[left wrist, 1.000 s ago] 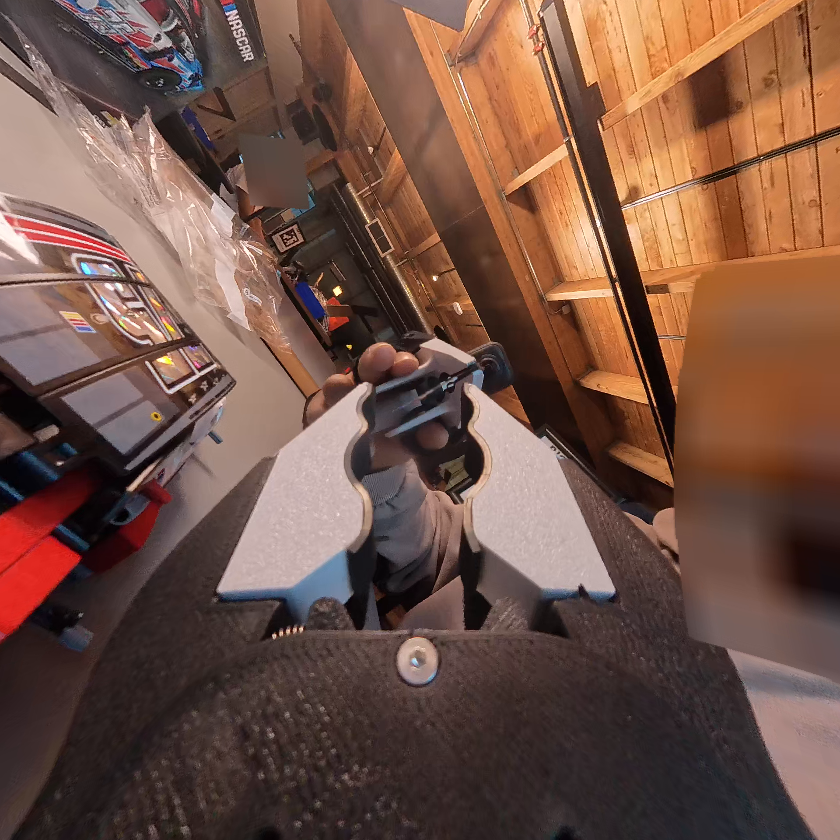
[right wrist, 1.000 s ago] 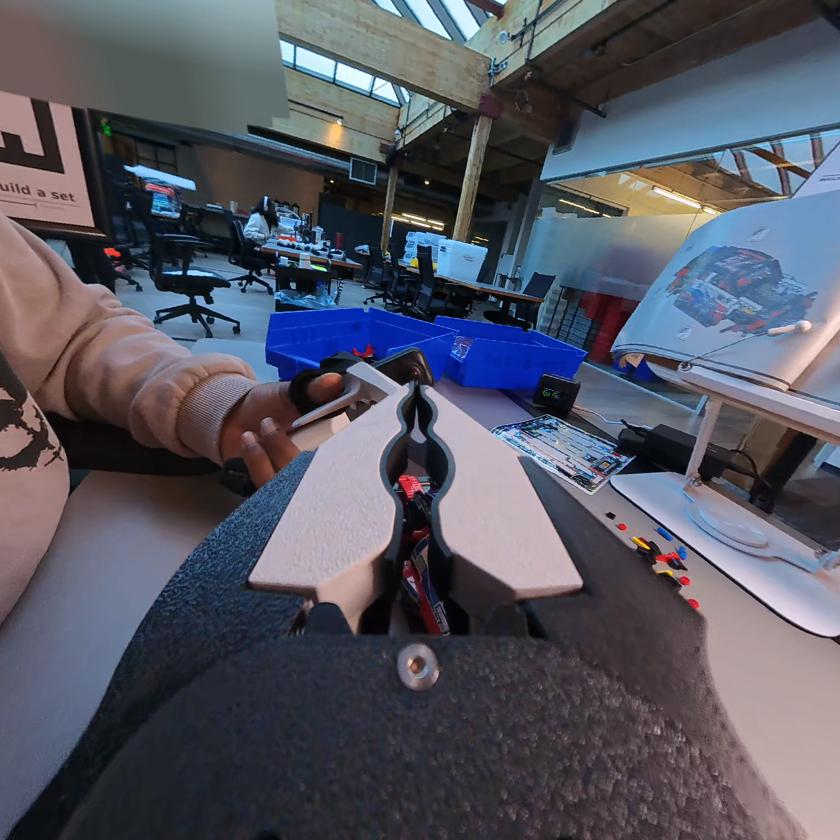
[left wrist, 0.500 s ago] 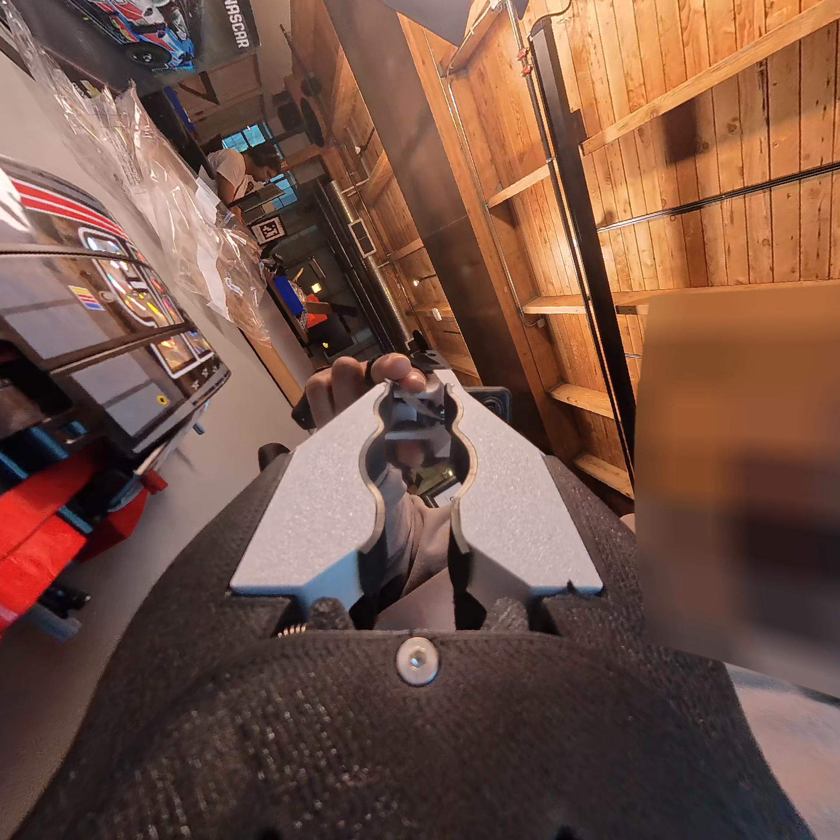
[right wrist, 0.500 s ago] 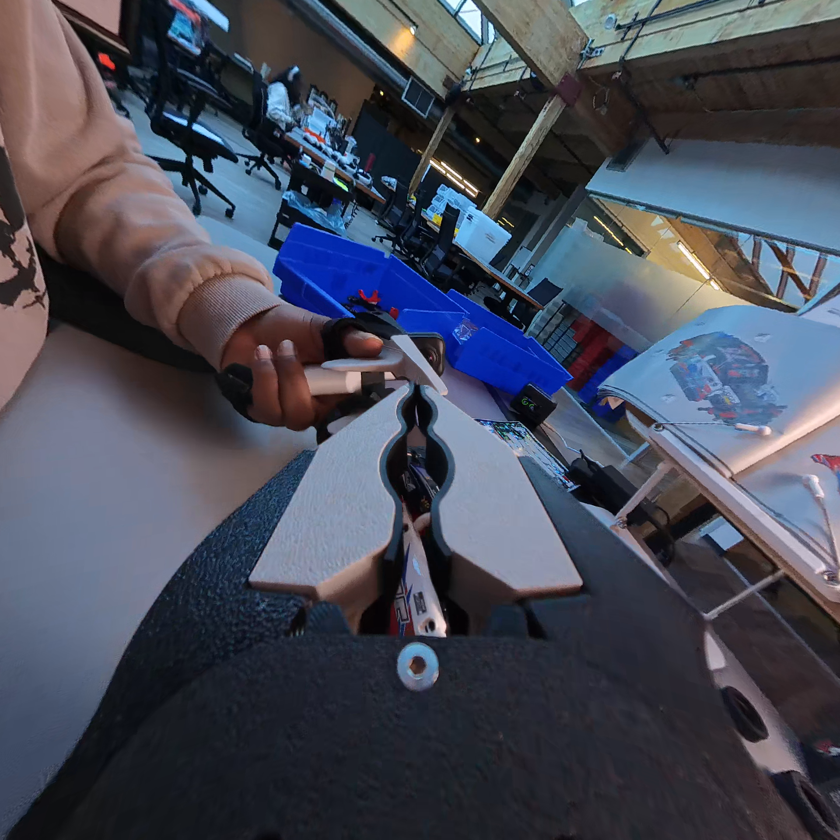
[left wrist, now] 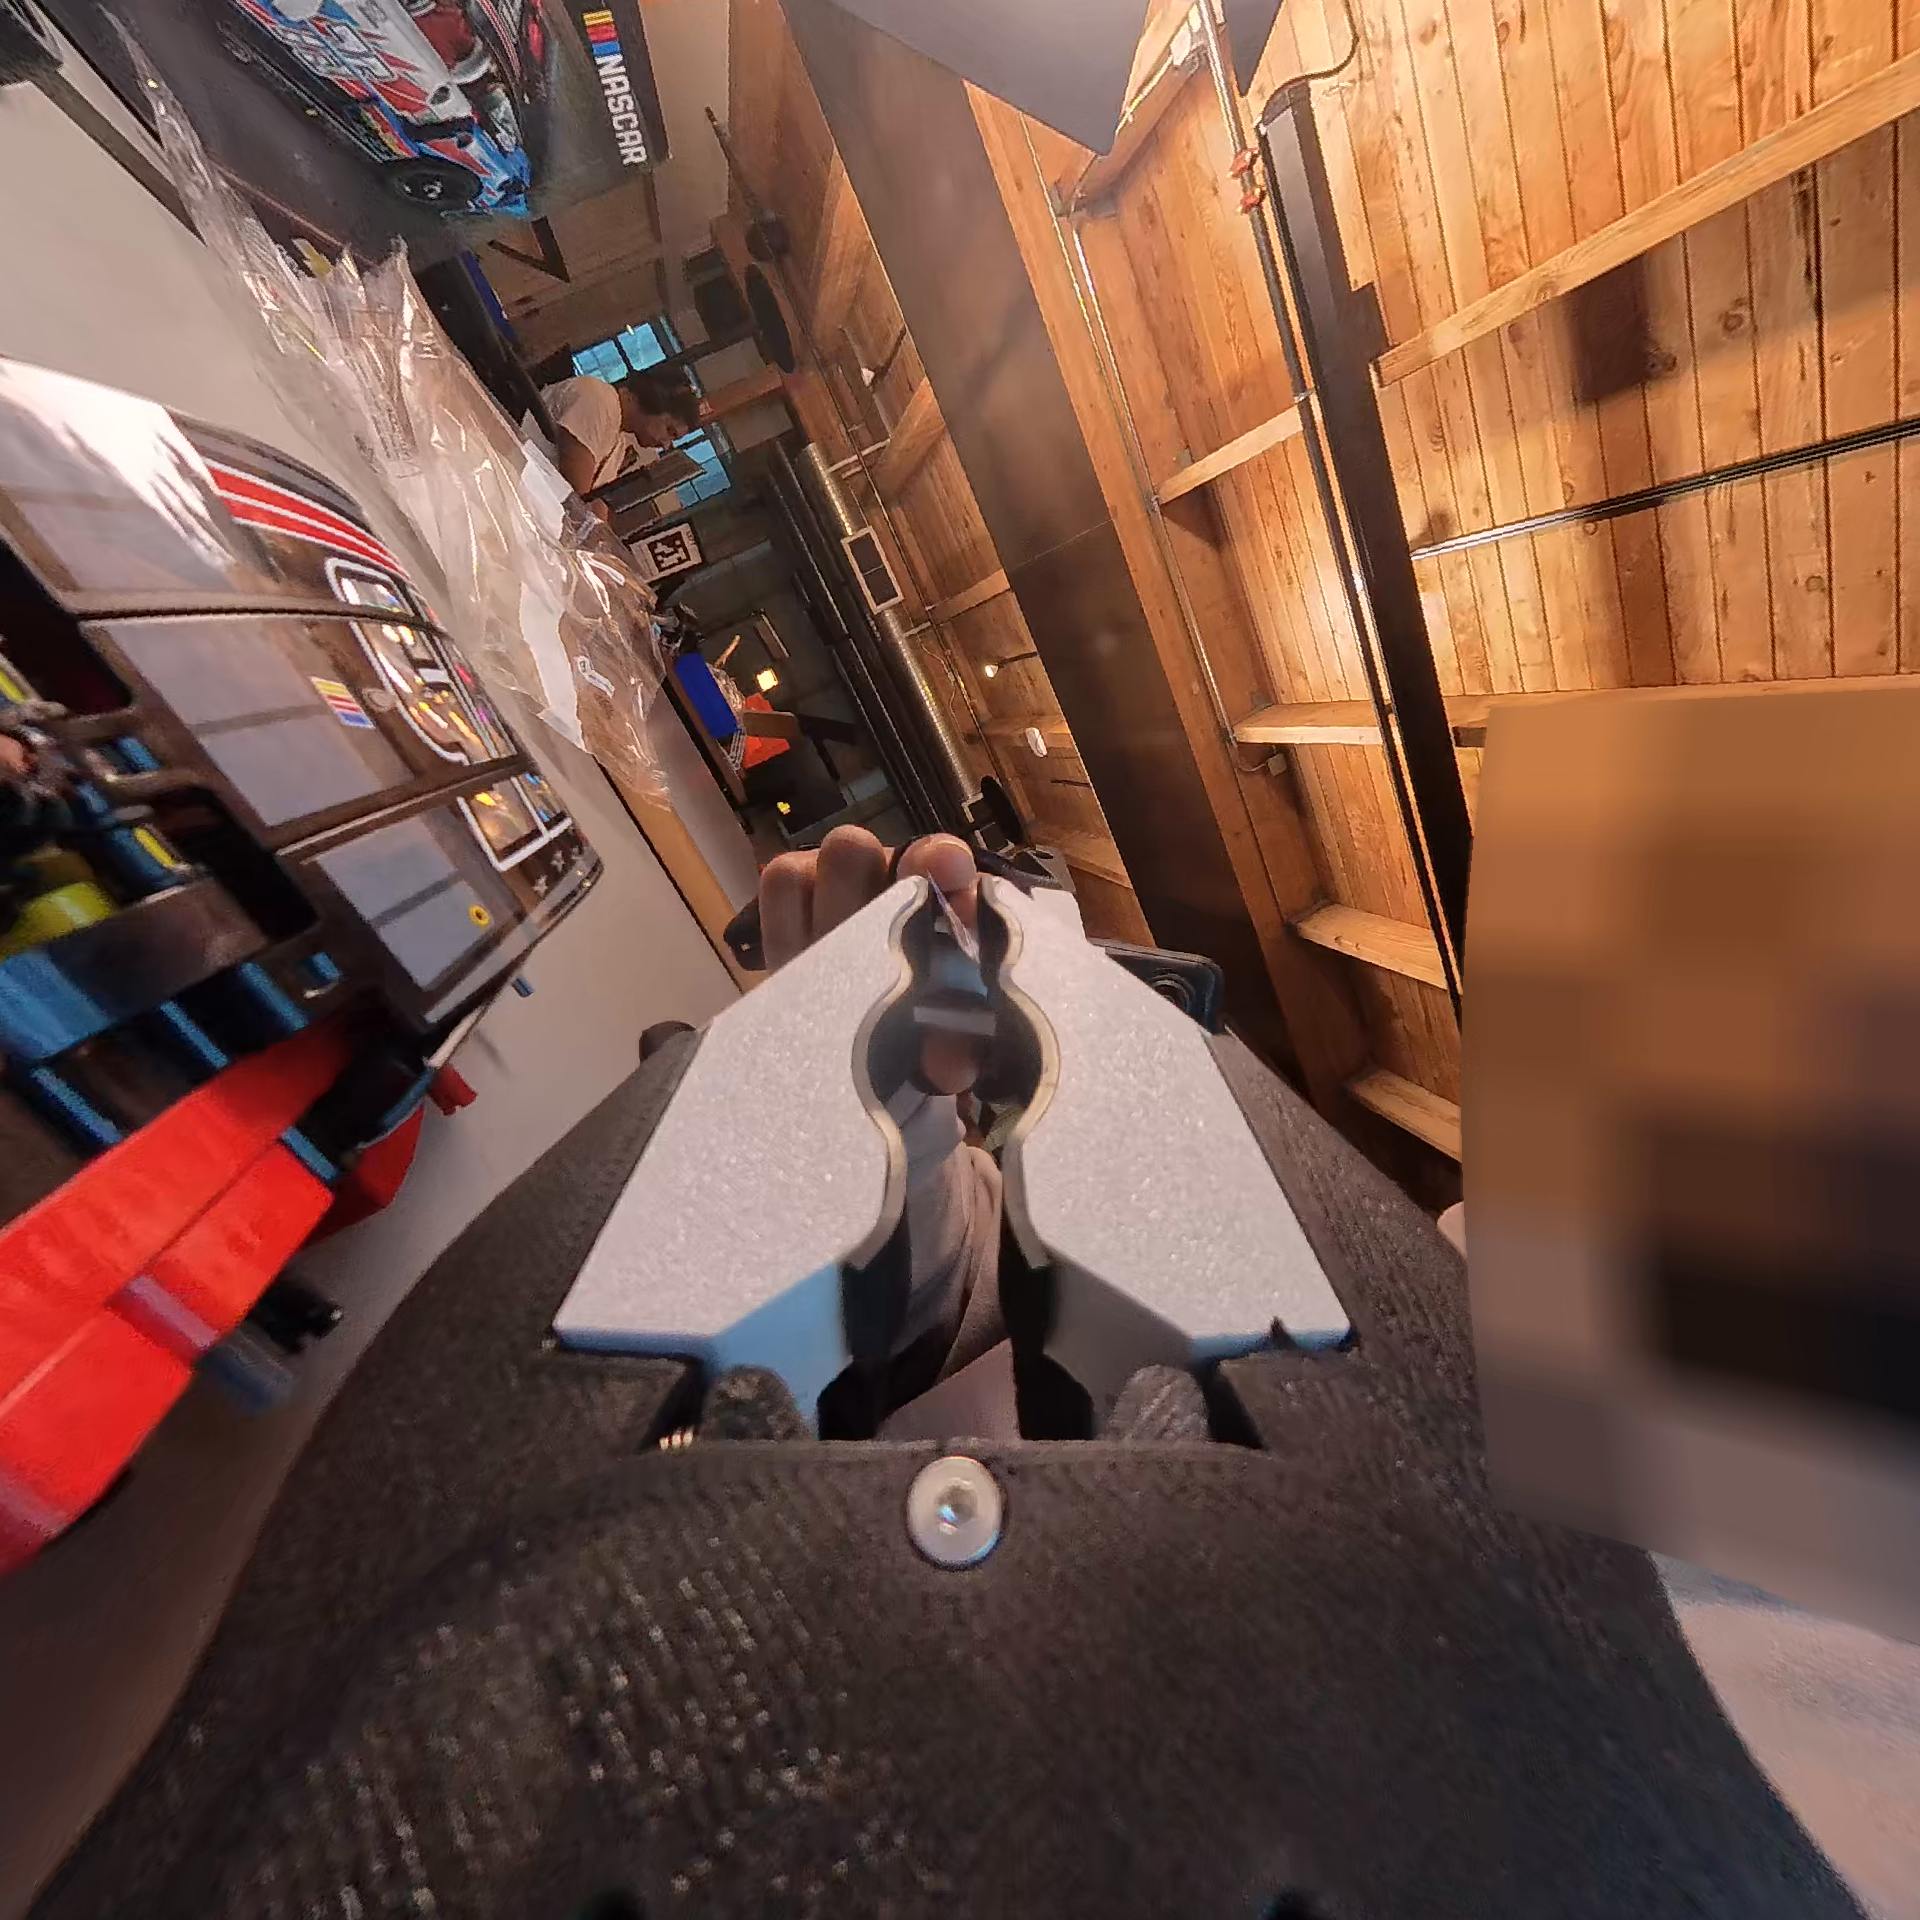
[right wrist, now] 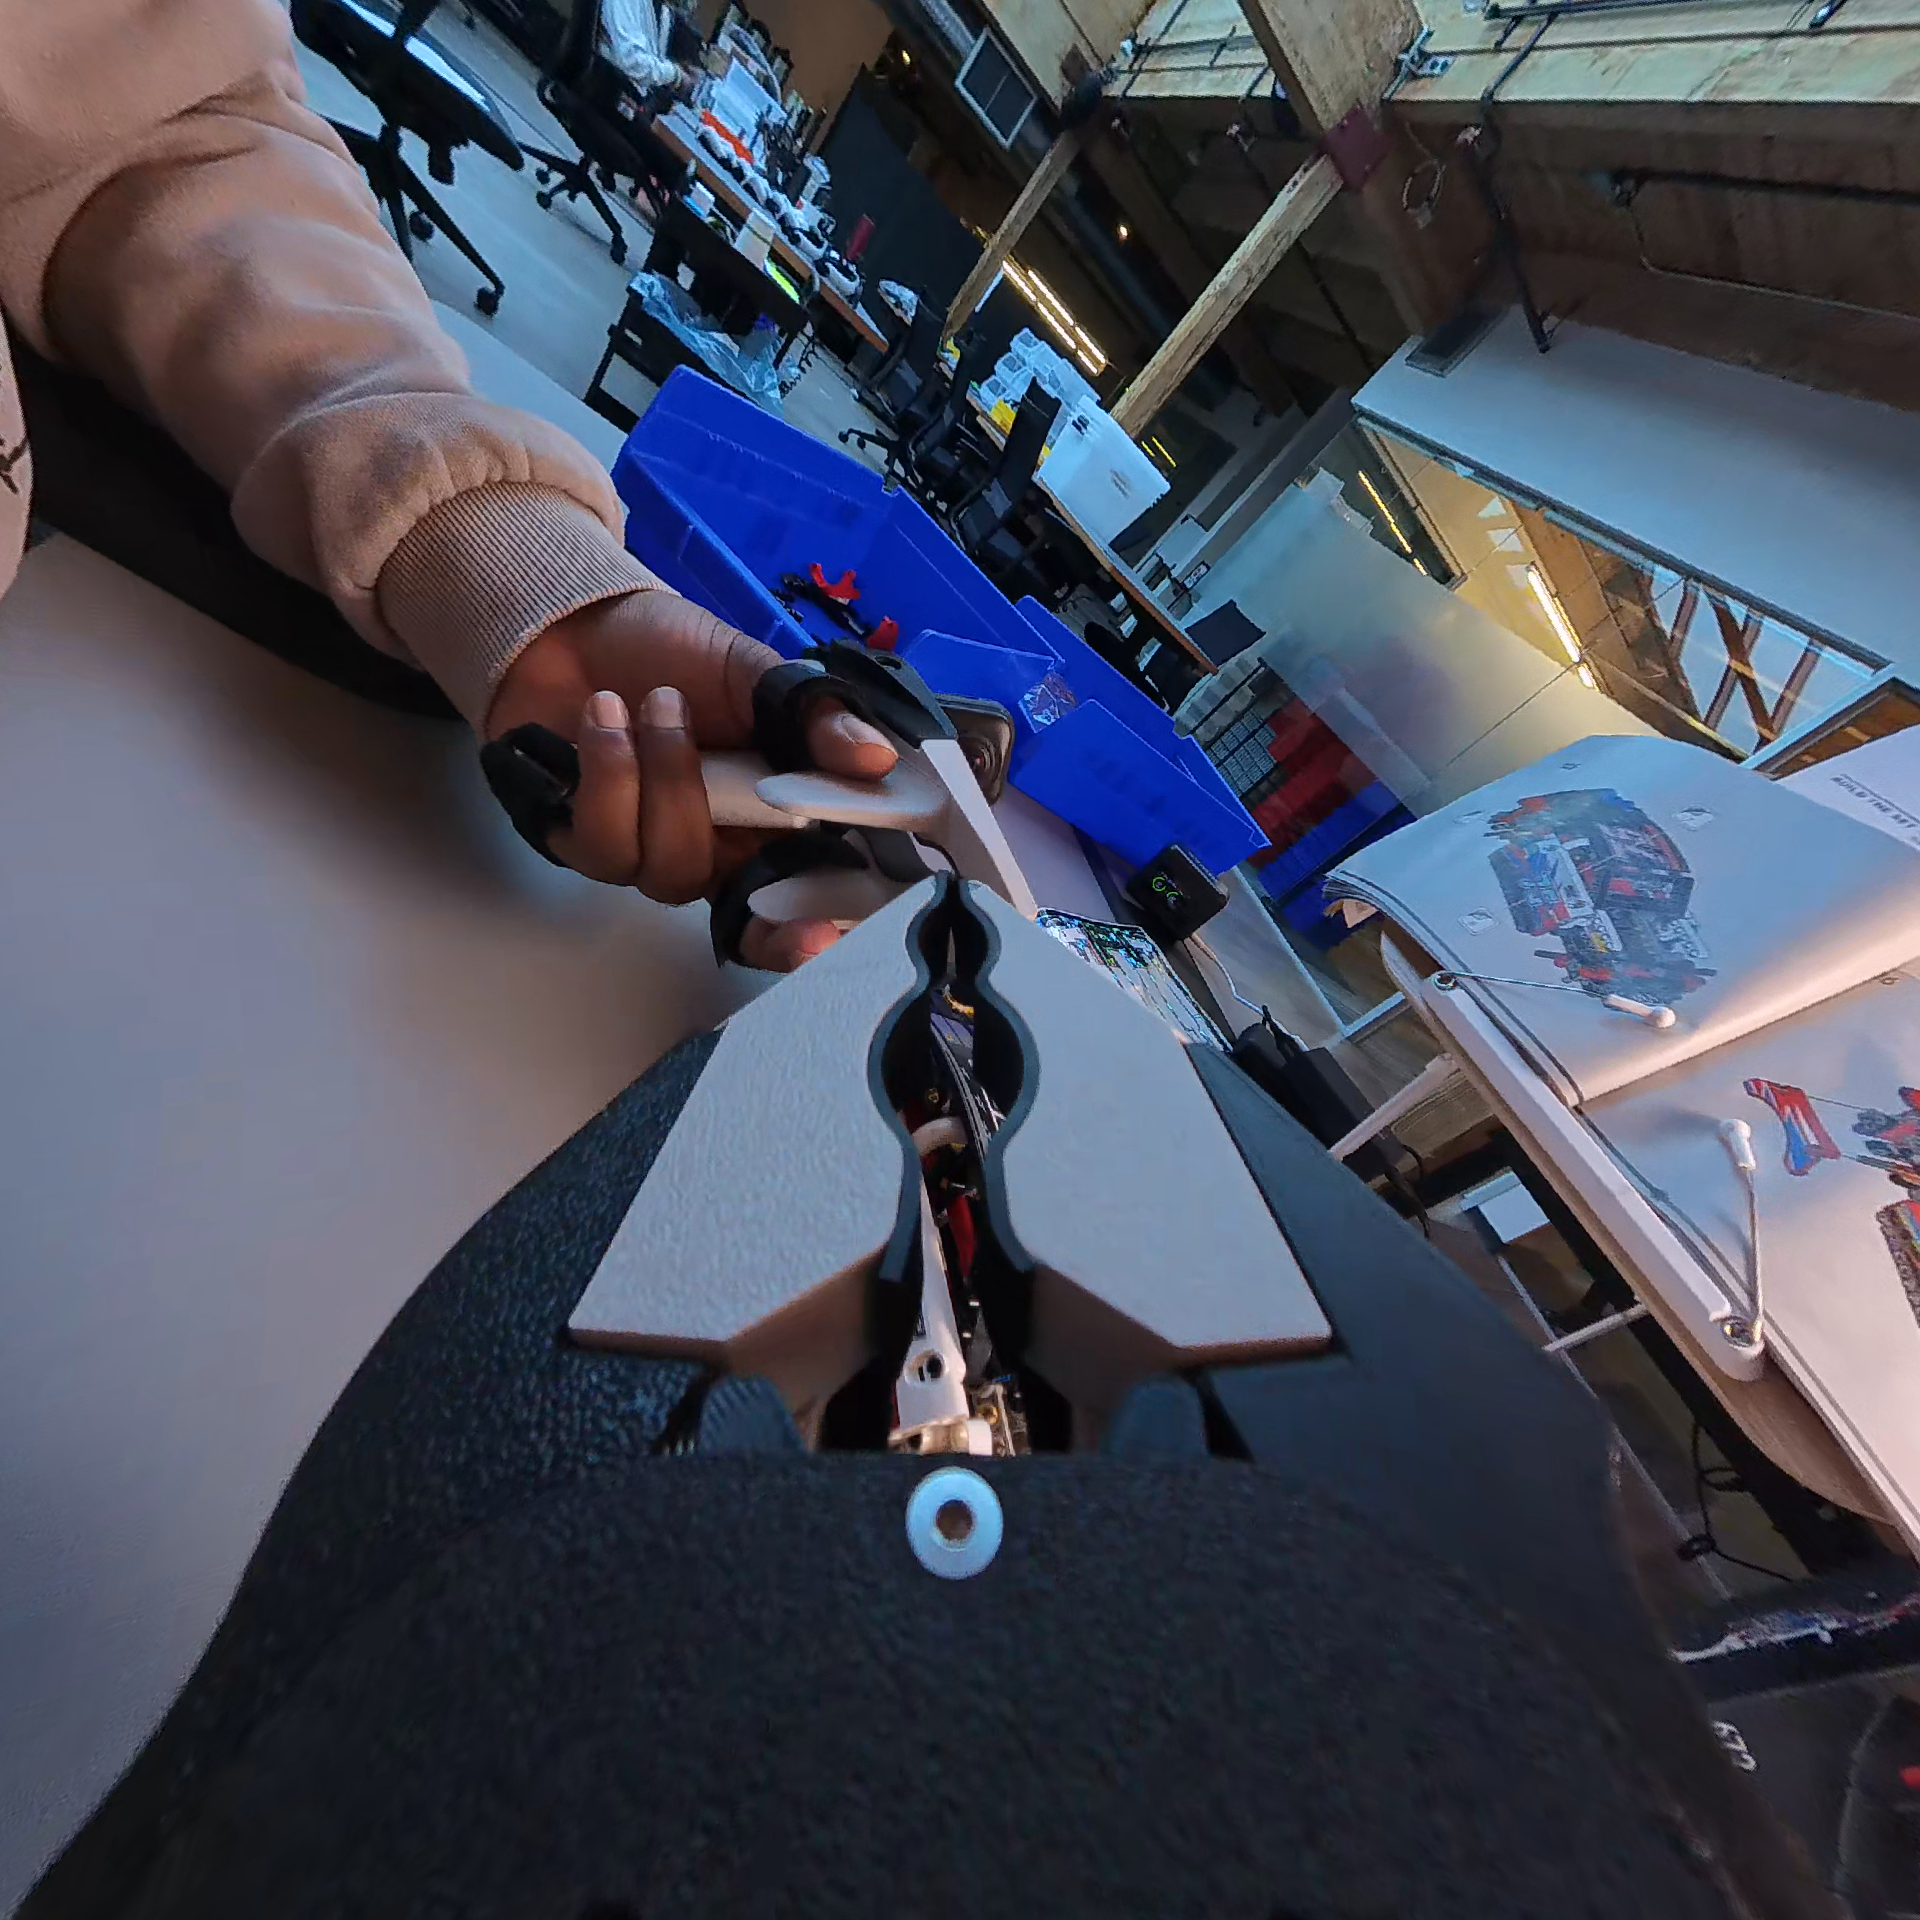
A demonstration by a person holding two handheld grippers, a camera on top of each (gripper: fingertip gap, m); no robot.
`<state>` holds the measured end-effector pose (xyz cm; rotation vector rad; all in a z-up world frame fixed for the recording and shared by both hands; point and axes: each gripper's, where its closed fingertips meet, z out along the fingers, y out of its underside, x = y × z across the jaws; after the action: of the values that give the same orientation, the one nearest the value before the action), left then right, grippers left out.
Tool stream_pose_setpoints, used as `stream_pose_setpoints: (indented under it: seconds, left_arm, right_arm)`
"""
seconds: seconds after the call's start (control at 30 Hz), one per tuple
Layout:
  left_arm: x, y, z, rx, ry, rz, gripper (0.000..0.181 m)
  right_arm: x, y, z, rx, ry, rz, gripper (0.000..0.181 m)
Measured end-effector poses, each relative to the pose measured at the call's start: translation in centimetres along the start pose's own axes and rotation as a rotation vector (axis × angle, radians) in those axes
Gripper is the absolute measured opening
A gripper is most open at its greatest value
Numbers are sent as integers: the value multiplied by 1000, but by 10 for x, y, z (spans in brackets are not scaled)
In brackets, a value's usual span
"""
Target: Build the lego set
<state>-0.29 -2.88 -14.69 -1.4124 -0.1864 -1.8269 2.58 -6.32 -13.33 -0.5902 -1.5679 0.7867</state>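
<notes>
Your left jaws [left wrist: 954,914] are nearly closed, tips pinching a small thin clear-and-white piece [left wrist: 952,927]; I cannot tell what it is. Just beyond those tips, your right hand [left wrist: 862,883] holds the other tool. To the left of the left jaws, the partly built black, red and blue lego car [left wrist: 239,852] lies on the grey counter [left wrist: 623,935], with crumpled clear plastic bags [left wrist: 457,488] farther off. Your right jaws [right wrist: 951,904] are closed to a narrow slit with nothing visibly gripped; red, white and black lego parts [right wrist: 940,1247] show through the gap. Beyond them your left hand [right wrist: 665,769] grips its tool, blue plastic bins [right wrist: 831,561] behind, an open instruction booklet [right wrist: 1621,914] to the right.
</notes>
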Motion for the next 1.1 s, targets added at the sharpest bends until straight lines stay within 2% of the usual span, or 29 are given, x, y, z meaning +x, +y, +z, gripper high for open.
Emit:
stream_pose_setpoints:
  seconds: [0.03, 0.17, 0.3, 0.33, 0.4, 0.47, 0.57, 0.63, 0.77, 0.87, 0.97, 1.1]
  left_arm:
    - [0, 0, 0, 2, -5, 5, 2]
    - [1, -2, -1, 9, -25, 42, 0]
    - [5, 0, 1, -14, -59, 158, 0]
    - [6, -1, 2, -7, -59, 169, 0]
    - [7, -6, 0, 14, -69, 183, 0]
    - [8, -8, -2, 18, -73, 200, 0]
    - [14, -13, -4, 39, -53, 237, 0]
    - [22, -16, -5, 60, -29, 297, 0]
    - [41, -24, -9, 122, 30, 410, 0]
    - [50, -27, -11, 153, 43, 480, 0]
    - [52, -26, -10, 155, 32, 516, 0]
    - [50, -26, -10, 157, 23, 512, 0]
  right_arm:
    - [0, 0, 0, -3, 1, -3, 0]
    - [2, 2, -1, -12, 7, 3, 1]
    - [-2, 11, 1, -60, -23, 27, 43]
    - [-5, 12, 1, -63, -53, 51, 60]
    - [-5, 14, 2, -72, -63, 96, 72]
    - [-4, 15, 3, -78, -55, 116, 75]
    - [8, 17, 2, -42, -32, 315, 64]
    - [18, 22, 2, -31, -8, 478, 44]
    - [8, 12, 5, 70, -157, 819, 36]
    - [11, 3, 8, 180, -183, 1011, 17]
    - [13, 4, 12, 220, -172, 1120, 11]
    - [19, 10, 14, 229, -123, 1160, 7]
